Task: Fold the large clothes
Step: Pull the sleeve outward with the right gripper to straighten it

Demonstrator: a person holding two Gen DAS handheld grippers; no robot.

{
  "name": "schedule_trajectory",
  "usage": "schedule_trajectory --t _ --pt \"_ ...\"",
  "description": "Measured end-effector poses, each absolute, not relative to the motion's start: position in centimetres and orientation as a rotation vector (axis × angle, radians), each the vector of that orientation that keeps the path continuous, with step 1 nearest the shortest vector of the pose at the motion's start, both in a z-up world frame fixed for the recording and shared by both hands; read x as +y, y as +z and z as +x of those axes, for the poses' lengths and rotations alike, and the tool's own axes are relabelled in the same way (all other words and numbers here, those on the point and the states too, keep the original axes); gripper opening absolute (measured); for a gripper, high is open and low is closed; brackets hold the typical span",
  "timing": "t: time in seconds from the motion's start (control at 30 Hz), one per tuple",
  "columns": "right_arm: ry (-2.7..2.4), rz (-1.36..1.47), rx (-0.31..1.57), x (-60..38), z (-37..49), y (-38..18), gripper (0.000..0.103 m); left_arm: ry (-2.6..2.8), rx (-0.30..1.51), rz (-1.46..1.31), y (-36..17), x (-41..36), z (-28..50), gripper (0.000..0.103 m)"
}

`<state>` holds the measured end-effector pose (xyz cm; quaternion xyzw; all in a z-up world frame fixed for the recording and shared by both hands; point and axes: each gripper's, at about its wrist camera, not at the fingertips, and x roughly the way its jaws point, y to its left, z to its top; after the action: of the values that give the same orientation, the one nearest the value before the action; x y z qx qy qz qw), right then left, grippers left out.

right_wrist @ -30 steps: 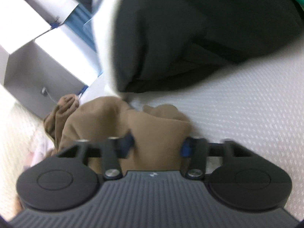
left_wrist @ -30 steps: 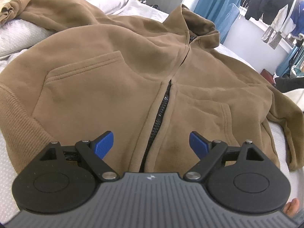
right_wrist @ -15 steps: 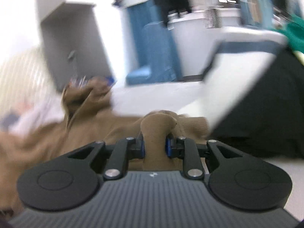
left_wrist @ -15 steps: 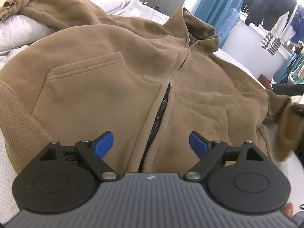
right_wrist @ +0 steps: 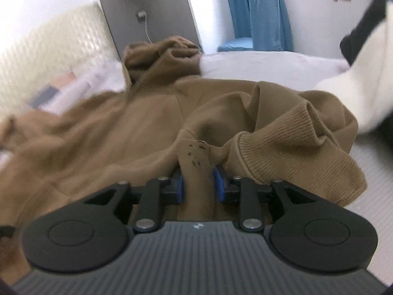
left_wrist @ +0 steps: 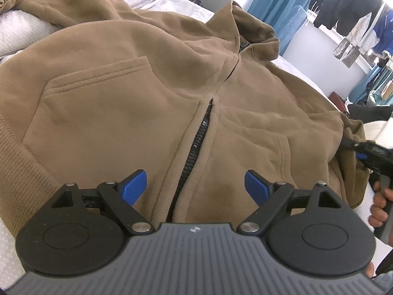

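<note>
A large brown zip hoodie (left_wrist: 137,103) lies face up on a white bed, zipper (left_wrist: 196,145) running up its middle, hood (left_wrist: 248,24) at the far end. My left gripper (left_wrist: 195,188) is open and empty, hovering over the hem astride the zipper. My right gripper (right_wrist: 199,185) is shut on a fold of the hoodie's sleeve (right_wrist: 196,159) next to its ribbed cuff (right_wrist: 294,157), held above the jacket body (right_wrist: 110,135). The right gripper also shows at the right edge of the left wrist view (left_wrist: 361,152), holding the sleeve.
White bedding (left_wrist: 172,2) surrounds the hoodie. A black-and-white garment (right_wrist: 363,73) lies at the right of the bed. Clothes hang at the far right (left_wrist: 348,2) by blue curtains (left_wrist: 272,2). A padded headboard (right_wrist: 49,46) stands at the left.
My right gripper closed on the sleeve, lifted it and carried it in over the hoodie body. My left gripper stayed open, edging slightly nearer the hoodie.
</note>
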<state>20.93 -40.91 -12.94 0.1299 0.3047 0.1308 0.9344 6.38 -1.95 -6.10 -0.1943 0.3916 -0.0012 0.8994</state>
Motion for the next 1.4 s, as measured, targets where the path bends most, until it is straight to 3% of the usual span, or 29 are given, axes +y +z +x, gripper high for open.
schedule_trajectory --t 0.03,0.07,0.1,0.37,0.67,0.73,0.8,1.0,1.27,1.4 --pt "0.287 0.295 0.615 -41.2 20.5 -12.8 0.048 -0.006 0.813 -0.403 -6.1 -2.0 6.4 0.09" --pt "0.314 0.317 0.599 -41.4 19.7 -12.4 0.064 -0.008 0.815 -0.404 -6.2 -2.1 6.5 0.09" --pt "0.337 0.327 0.58 -41.4 18.9 -12.0 0.073 -0.008 0.816 -0.402 -6.2 -2.1 6.5 0.09" --pt "0.239 0.393 0.391 -46.4 12.9 -8.9 0.073 -0.007 0.812 -0.4 -6.1 -2.3 6.2 0.09" --pt "-0.009 0.642 0.571 -50.6 16.8 -15.8 0.075 0.002 0.811 -0.4 -6.2 -2.1 6.1 0.09" --pt "0.039 0.729 0.556 -50.7 17.0 -16.5 0.073 0.004 0.812 -0.402 -6.3 -2.1 6.1 0.09" --pt "0.069 0.722 0.546 -49.6 17.4 -16.3 0.056 -0.021 0.809 -0.432 -6.3 -2.1 6.2 0.091" --pt "0.038 0.542 0.58 -46.5 18.1 -14.5 0.036 -0.031 0.798 -0.442 -6.3 -2.1 6.4 0.094" --pt "-0.165 0.319 0.304 -46.8 11.1 -6.7 0.019 -0.024 0.777 -0.443 -5.8 -1.7 5.5 0.094" --pt "-0.315 0.284 0.186 -49.8 7.6 -2.5 0.018 -0.035 0.763 -0.432 -5.4 -1.8 4.9 0.094"
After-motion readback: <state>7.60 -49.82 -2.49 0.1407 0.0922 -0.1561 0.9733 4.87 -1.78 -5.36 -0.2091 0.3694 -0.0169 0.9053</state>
